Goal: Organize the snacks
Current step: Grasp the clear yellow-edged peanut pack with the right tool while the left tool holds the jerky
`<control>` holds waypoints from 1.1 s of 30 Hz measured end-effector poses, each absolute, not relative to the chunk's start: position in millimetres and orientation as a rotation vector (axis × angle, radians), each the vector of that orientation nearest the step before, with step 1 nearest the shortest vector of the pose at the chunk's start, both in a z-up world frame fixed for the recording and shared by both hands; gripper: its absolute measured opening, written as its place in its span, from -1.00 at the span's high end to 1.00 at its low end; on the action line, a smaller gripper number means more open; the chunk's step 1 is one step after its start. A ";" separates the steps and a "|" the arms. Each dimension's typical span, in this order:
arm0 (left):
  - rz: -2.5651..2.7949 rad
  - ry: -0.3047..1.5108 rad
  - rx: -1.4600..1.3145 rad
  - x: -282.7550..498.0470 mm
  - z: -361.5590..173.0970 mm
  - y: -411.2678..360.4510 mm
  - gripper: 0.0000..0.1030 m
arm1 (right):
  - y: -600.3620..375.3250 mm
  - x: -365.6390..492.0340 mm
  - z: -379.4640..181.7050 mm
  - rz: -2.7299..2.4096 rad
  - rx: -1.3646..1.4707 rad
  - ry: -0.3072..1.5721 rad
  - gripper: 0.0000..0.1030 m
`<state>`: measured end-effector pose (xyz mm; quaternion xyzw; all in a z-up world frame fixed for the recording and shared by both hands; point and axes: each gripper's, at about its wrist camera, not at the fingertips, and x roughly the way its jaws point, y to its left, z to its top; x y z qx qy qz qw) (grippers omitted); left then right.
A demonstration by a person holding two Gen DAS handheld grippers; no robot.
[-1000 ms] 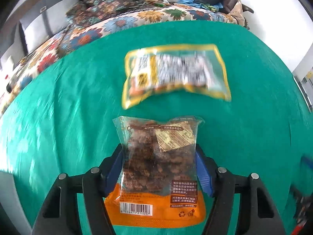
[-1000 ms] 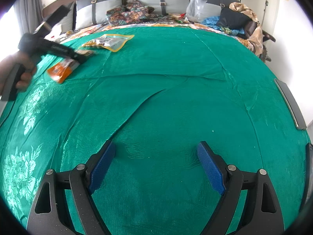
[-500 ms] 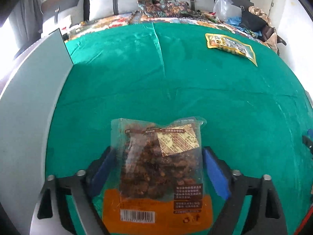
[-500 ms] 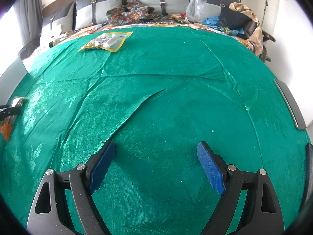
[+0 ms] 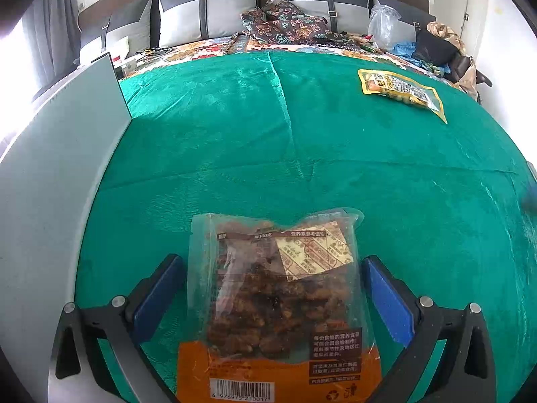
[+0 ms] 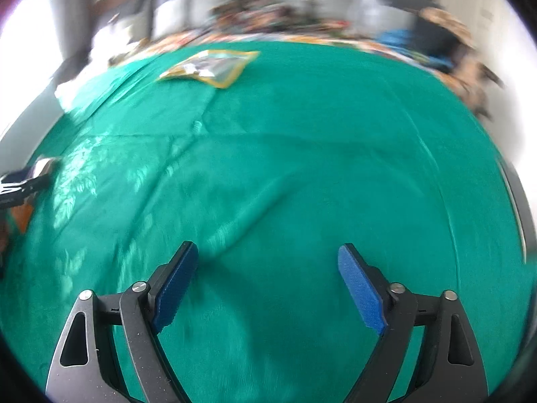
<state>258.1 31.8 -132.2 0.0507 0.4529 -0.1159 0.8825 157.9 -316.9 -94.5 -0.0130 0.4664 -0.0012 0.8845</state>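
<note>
A clear snack bag of brown pieces with an orange bottom [image 5: 268, 302] lies on the green cloth [image 5: 302, 151]. It sits between the fingers of my left gripper [image 5: 271, 259], whose jaws are opening. Both blue pads [image 5: 157, 288] stand a small gap off the bag's sides. A yellow-edged snack bag [image 5: 401, 92] lies flat at the far right of the cloth; the right wrist view shows it at the far left [image 6: 211, 67]. My right gripper [image 6: 268, 252] hovers open over bare cloth with nothing between its fingers. The left gripper [image 6: 23, 181] shows at that view's left edge.
A grey panel [image 5: 50, 184] runs along the cloth's left side, close to the left gripper. Grey cushions [image 5: 201, 16], patterned pillows [image 5: 285, 23], a plastic bag [image 5: 382, 27] and heaped clothes [image 5: 436, 43] line the far edge. Folds cross the cloth.
The left gripper swung away from the yellow bag to beside the grey panel, then opened, and its pads came off the brown snack bag. The right wrist view has shifted and blurred with motion.
</note>
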 end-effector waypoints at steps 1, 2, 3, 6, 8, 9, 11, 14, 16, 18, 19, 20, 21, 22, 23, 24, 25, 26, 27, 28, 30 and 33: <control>-0.241 0.943 0.107 258.1 -132.2 31.7 -1.00 | -315.7 179.3 -83.3 0.014 -0.069 0.959 -0.68; -0.241 0.943 0.107 258.0 -132.3 31.5 -1.00 | -311.6 208.8 -66.0 0.055 -0.113 0.925 -0.70; -0.241 0.943 0.107 258.1 -132.2 32.0 -1.00 | -307.4 227.6 -56.5 0.090 -0.139 0.904 -0.70; -0.242 0.943 0.104 259.0 -131.9 31.7 -1.00 | -280.0 304.8 -34.1 0.219 -0.273 0.875 -0.69; -0.243 0.943 0.101 258.7 -132.0 33.0 -1.00 | -255.0 351.2 -34.5 0.291 -0.371 0.913 -0.69; -0.243 0.943 0.100 258.8 -132.0 33.0 -1.00 | -243.1 370.0 -40.2 0.320 -0.420 0.945 -0.69; -0.243 0.943 0.100 259.2 -132.0 33.0 -1.00 | -219.2 406.6 -62.7 0.347 -0.540 1.035 -0.69; -0.243 0.943 0.098 259.2 -132.0 33.2 -1.00 | -206.0 439.1 -97.7 0.330 -0.642 1.133 -0.77; -0.244 0.943 0.096 259.2 -132.1 34.1 -1.00 | -217.4 454.1 -98.0 0.318 -0.534 1.133 -0.79; -0.244 0.943 0.096 259.1 -132.2 34.3 -1.00 | -243.4 468.6 -102.8 0.300 -0.267 1.246 -0.72; -0.244 0.943 0.097 259.1 -132.2 34.2 -1.00 | -255.2 467.7 -101.4 0.264 -0.153 1.239 -0.48; -0.244 0.942 0.097 259.1 -132.0 34.2 -1.00 | -261.2 460.8 -98.6 0.225 -0.110 1.221 -0.29; -0.244 0.943 0.097 259.1 -131.9 34.4 -1.00 | -266.3 452.2 -97.2 0.204 -0.050 1.220 -0.23; -0.243 0.943 0.097 259.1 -131.9 34.4 -1.00 | -270.0 440.2 -95.2 0.176 -0.004 1.217 -0.17; -0.243 0.943 0.098 259.0 -131.9 34.2 -1.00 | -272.5 419.7 -95.3 0.147 0.049 1.226 -0.16; -0.242 0.943 0.098 258.9 -132.0 34.2 -1.00 | -272.3 399.9 -95.0 0.133 0.078 1.226 -0.16; -0.242 0.943 0.098 258.9 -131.9 34.3 -1.00 | -269.1 374.2 -94.4 0.115 0.089 1.226 -0.16; -0.241 0.943 0.099 258.9 -131.7 34.4 -1.00 | -262.9 344.1 -93.3 0.089 0.076 1.222 -0.16; -0.242 0.943 0.098 258.9 -132.0 34.3 -1.00 | -257.7 321.0 -92.8 0.070 0.064 1.213 -0.16; -0.242 0.943 0.098 258.9 -131.9 34.4 -1.00 | -247.9 280.9 -94.2 0.050 0.061 1.202 -0.17; -0.242 0.943 0.099 258.9 -131.8 34.3 -1.00 | -235.0 225.7 -88.4 0.017 0.068 1.138 -0.17; -0.242 0.943 0.098 258.9 -132.0 34.3 -1.00 | -218.6 156.6 -92.3 -0.050 0.103 0.996 -0.23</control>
